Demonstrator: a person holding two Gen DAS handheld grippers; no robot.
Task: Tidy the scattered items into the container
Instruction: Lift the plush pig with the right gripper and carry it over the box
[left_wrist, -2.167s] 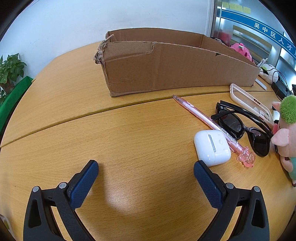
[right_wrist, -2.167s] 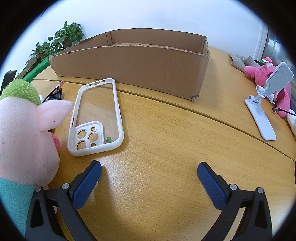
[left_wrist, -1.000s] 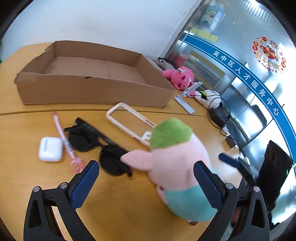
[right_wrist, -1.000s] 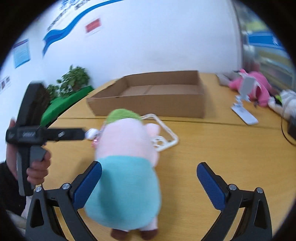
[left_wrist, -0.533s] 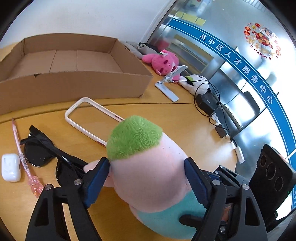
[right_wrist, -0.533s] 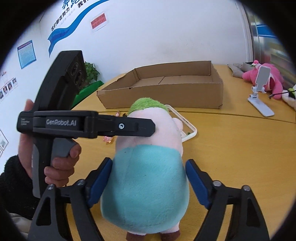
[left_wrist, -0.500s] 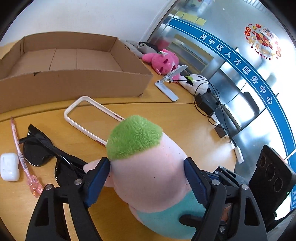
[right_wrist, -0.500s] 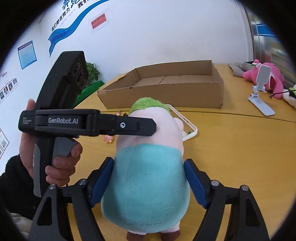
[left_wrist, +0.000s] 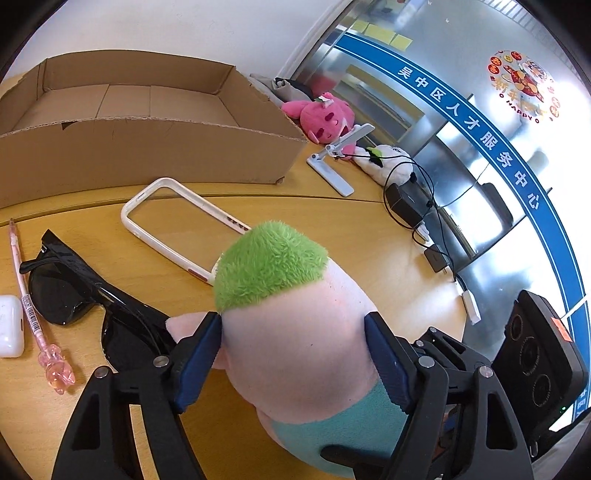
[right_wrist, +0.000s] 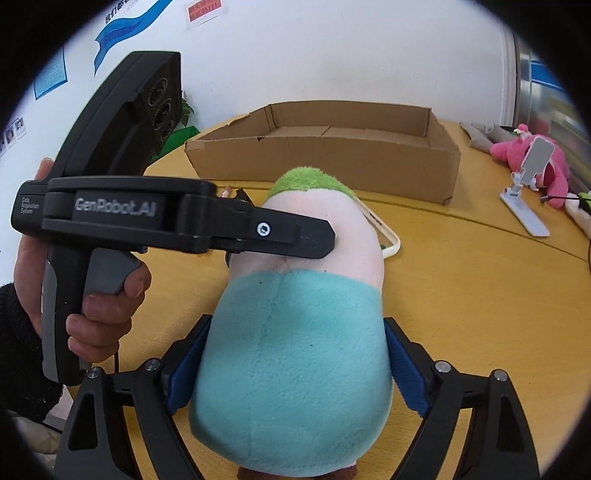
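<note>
Office service centre: blue wall sign (left_wrist: 476, 136), wall notices (right_wrist: 51, 74), wooden table (left_wrist: 332, 229).

— What do my grippers look like?
— My left gripper (right_wrist: 325, 236) is black with "GenRobot.AI" lettering, a grey trigger and silver screws. The right gripper (right_wrist: 295, 373) has blue ribbed pads (right_wrist: 404, 373). The sleeve (right_wrist: 18, 354) is black and fuzzy.

A pink plush (left_wrist: 327, 120) is seen lying on the table (left_wrist: 332, 236) beyond the box corner, with a white phone stand (left_wrist: 334, 168) set just in front of it. A white plush (left_wrist: 388, 166) is laid to its right, beside a black adapter (left_wrist: 404, 206) (cables are trailed from it). A potted plant (right_wrist: 184, 110) is glimpsed by the wall, where posters (right_wrist: 51, 72) are hung.
</note>
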